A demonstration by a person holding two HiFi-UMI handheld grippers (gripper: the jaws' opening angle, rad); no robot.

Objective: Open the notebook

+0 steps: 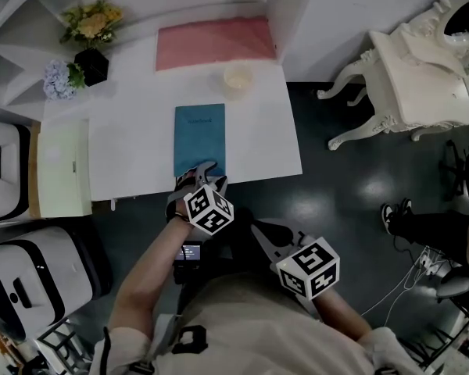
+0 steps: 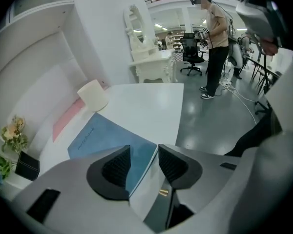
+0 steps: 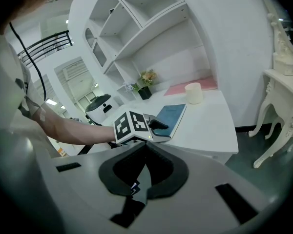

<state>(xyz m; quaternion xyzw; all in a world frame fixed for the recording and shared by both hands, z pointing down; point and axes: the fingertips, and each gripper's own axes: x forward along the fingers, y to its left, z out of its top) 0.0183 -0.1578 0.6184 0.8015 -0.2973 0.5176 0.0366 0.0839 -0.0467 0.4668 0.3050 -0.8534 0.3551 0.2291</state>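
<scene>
Left gripper [image 1: 205, 170] sits mid-frame, fingers spread around the closed notebook's [image 1: 200, 135] near edge on the table [image 1: 125, 147]. Right gripper [image 3: 146, 152] hangs lower right, fingers pressed together, empty.

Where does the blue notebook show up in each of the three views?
Head view: blue notebook at centre, on the white table.
Left gripper view: lower left of centre, its corner between the tips of the open left claw.
Right gripper view: just right of centre, small, beyond the left claw.
Shared landmark: the cream cup past the notebook's far end.
</scene>
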